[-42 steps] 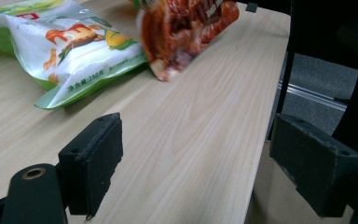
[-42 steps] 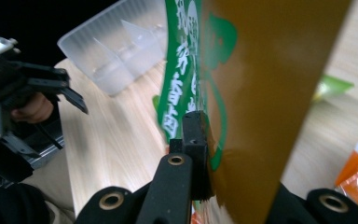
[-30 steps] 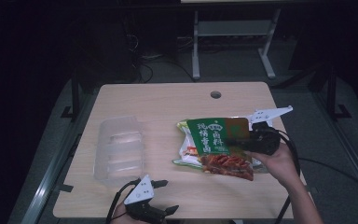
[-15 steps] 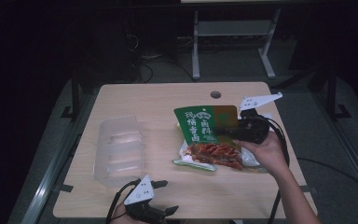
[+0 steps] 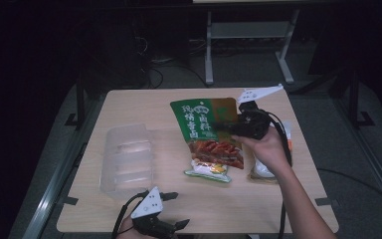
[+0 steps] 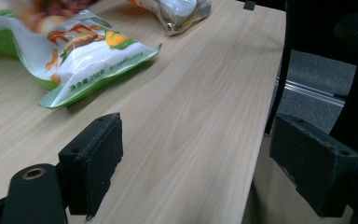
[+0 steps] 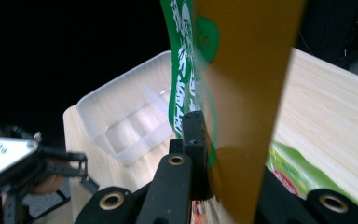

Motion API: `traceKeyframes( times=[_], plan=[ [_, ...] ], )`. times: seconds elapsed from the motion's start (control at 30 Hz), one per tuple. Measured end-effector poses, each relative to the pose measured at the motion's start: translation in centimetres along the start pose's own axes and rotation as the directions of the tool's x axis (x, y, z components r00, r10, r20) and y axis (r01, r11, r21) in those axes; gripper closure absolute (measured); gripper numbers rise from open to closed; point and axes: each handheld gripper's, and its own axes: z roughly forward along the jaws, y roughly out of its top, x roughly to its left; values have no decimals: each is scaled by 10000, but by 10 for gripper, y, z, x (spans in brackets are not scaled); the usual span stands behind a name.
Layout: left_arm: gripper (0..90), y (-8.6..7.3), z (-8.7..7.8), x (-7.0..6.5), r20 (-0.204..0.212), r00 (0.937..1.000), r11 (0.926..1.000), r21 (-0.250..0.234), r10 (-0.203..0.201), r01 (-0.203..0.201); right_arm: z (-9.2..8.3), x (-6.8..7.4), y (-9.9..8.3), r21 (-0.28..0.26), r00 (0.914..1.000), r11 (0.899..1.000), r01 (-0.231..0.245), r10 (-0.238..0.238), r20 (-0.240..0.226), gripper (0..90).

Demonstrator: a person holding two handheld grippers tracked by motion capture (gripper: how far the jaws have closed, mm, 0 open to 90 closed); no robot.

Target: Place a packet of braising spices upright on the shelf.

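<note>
Green snack bag (image 5: pixel 205 130) is being held off the table (image 5: pixel 179 209) by the right gripper (image 5: pixel 229 127), jaws clamped tight on its upper right edge; the bag's lower end is hanging down-left of the jaws, over a second, flatter packet (image 5: pixel 210 169) lying on the wood. Going left to right from there:

- Clear plastic tray (image 5: pixel 127 157) is sitting well left of the right gripper, apart from the bag. In the right gripper view it is being seen beyond the bag (image 7: pixel 223 93), past the pinching jaw pad.
- Left gripper (image 5: pixel 171 211) is being kept at the near table edge, just right of the tray's near corner. Jaws are being held wide apart, nothing between them; in its own view, bare wood is lying between the pads (image 6: pixel 93 158), with the flat packet (image 6: pixel 79 60) ahead.
- A small clear pouch (image 5: pixel 264 169) is lying below the right hand (image 5: pixel 268 149), partly hidden by it.
</note>
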Motion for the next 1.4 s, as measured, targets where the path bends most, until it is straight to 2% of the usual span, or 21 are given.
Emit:
traceKeyframes(
  times=[0.13,0.23,0.33,0.67,0.8,0.83,1.07,1.4],
  plan=[
    [170,0,0,0,9,10000,10000,0,34,-34,16,2,14,12,9999,9999,129,-129,-49,895],
    [170,0,-1,-1,35,9999,9999,-49,-141,141,30,2,25,37,9993,9993,372,-372,-72,895],
    [170,1,-1,0,-7,10000,10000,-52,20,-20,42,5,36,-1,9992,9993,361,-361,-165,895],
    [170,1,0,-1,91,9998,9999,5,-157,157,94,12,67,-80,9960,9983,586,-590,-668,895],
    [170,0,0,1,57,10000,9999,120,-21,20,116,14,77,-49,9943,9979,643,-645,-851,895],
    [170,0,-1,1,53,10000,9999,110,-19,18,121,15,79,-57,9936,9970,770,-772,-820,895],
    [170,1,-1,2,66,10000,9999,127,8,-9,163,25,91,-97,9884,9961,875,-881,-1234,895],
    [170,1,-3,0,66,10000,10000,-40,-60,60,219,26,92,-183,9838,9963,838,-857,-1575,895]
  ],
)
